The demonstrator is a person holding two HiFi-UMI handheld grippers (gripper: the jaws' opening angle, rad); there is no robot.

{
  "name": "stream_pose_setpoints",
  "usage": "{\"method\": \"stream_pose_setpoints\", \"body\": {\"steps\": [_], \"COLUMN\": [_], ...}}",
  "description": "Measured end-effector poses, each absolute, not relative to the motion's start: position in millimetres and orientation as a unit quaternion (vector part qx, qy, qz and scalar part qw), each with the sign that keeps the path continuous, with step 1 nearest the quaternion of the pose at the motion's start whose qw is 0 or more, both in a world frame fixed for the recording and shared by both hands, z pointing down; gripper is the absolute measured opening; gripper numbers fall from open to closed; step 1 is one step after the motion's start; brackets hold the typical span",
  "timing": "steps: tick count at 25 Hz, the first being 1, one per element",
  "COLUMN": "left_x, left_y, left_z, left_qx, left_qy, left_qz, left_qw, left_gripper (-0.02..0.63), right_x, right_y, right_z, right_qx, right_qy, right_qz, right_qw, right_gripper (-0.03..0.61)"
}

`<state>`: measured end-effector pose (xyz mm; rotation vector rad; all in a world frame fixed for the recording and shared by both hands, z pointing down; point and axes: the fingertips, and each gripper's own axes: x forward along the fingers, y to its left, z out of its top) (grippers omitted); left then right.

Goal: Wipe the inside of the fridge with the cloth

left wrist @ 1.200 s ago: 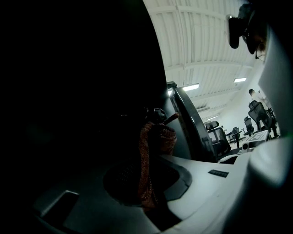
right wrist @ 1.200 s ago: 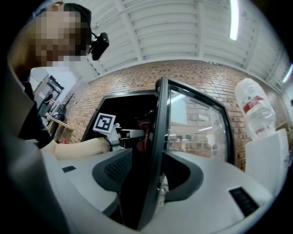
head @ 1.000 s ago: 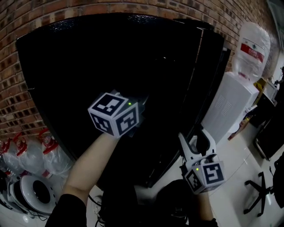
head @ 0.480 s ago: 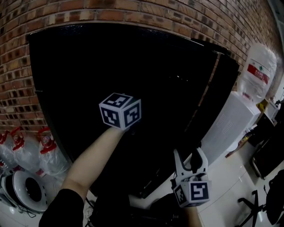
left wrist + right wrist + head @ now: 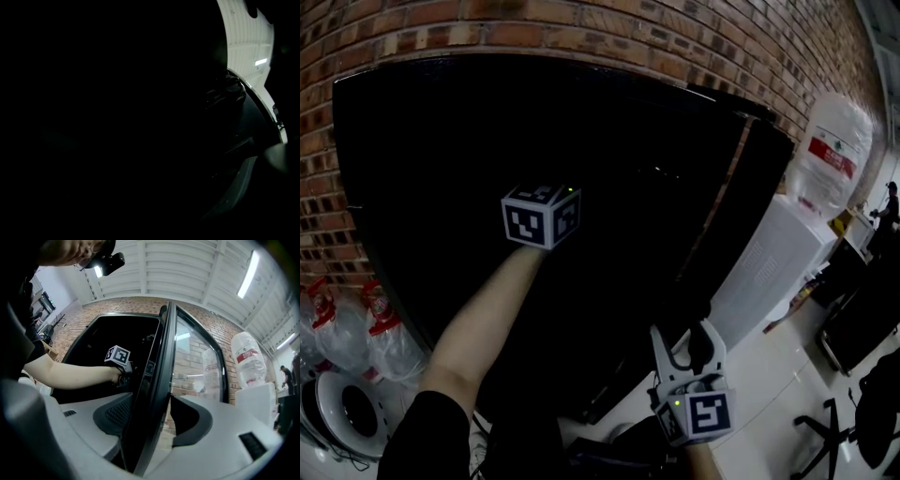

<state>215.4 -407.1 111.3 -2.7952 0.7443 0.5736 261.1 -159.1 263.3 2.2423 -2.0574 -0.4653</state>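
Biggest thing here is the brick wall (image 5: 581, 28), and parked right against it is the black fridge (image 5: 422, 141), standing open and basically pitch dark inside. Its glass fridge door (image 5: 161, 380) is swung out to the right, edge-on in the right gripper view. Past the door, further right, there's a white water dispenser (image 5: 769, 262) with a big upturned bottle (image 5: 836, 150) on top. Down on the floor (image 5: 769, 394) by the fridge's left side sit a few clear water jugs (image 5: 380, 328) with red caps. A bare forearm (image 5: 478, 319) reaches up into the fridge opening, carrying the left hand-held gripper (image 5: 124, 374), with its marker cube (image 5: 541, 216) well inside the cabinet, about mid-height. That gripper's own view is nearly all black, just a sliver of the door and ceiling on the right. Its jaws are clenched, but I honestly can't make out the cloth anywhere, so can't say whether it's pinched in there or where it sits against the fridge wall. The right hand-held gripper (image 5: 684, 337) is low down at the door's free edge, outside the cabinet, and it's grasping that edge: the door runs straight between the two jaws with the pads on either face.
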Motion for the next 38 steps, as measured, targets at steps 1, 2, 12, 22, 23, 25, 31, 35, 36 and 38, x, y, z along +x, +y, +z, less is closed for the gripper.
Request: {"method": "stream_pose_setpoints", "body": {"steps": [1,2,12,22,23,25,31,35,36,38], "left_x": [216,217,225,203,200,198,179,179,180,182], "left_y": [-411,-415,-476,-441,-431,-406,-315,-270,-261,-243], "left_z": [110,109,109,122,127,139,174,184,186,190], "left_qx": [-0.943,-0.942,-0.931,-0.928,-0.93,-0.94,-0.957,-0.957,-0.959,-0.965], "left_qy": [0.254,0.257,0.295,0.296,0.287,0.261,0.119,0.036,0.027,0.015], "left_qz": [0.196,0.199,0.201,0.222,0.222,0.216,0.254,0.258,0.253,0.238], "left_qw": [0.091,0.086,0.079,0.054,0.048,0.037,-0.077,-0.125,-0.122,-0.105], "left_gripper": [0.045,0.044,0.044,0.044,0.044,0.044,0.044,0.044,0.044,0.044], "right_x": [261,262,262,262,262,262,264,263,263,262], "right_y": [-159,-158,-158,-155,-155,-156,-156,-155,-156,-156], "right_z": [262,262,264,264,263,262,260,259,260,261], "right_qx": [0.727,0.727,0.721,0.72,0.719,0.718,0.713,0.714,0.714,0.713], "right_qy": [-0.669,-0.67,-0.677,-0.679,-0.68,-0.682,-0.687,-0.685,-0.685,-0.686], "right_qz": [-0.151,-0.15,-0.146,-0.144,-0.143,-0.141,-0.14,-0.142,-0.142,-0.141], "right_qw": [0.029,0.027,0.024,0.007,0.006,-0.001,-0.014,-0.02,-0.021,-0.021], "right_gripper": [0.241,0.241,0.241,0.239,0.239,0.239,0.239,0.239,0.239,0.239]}}
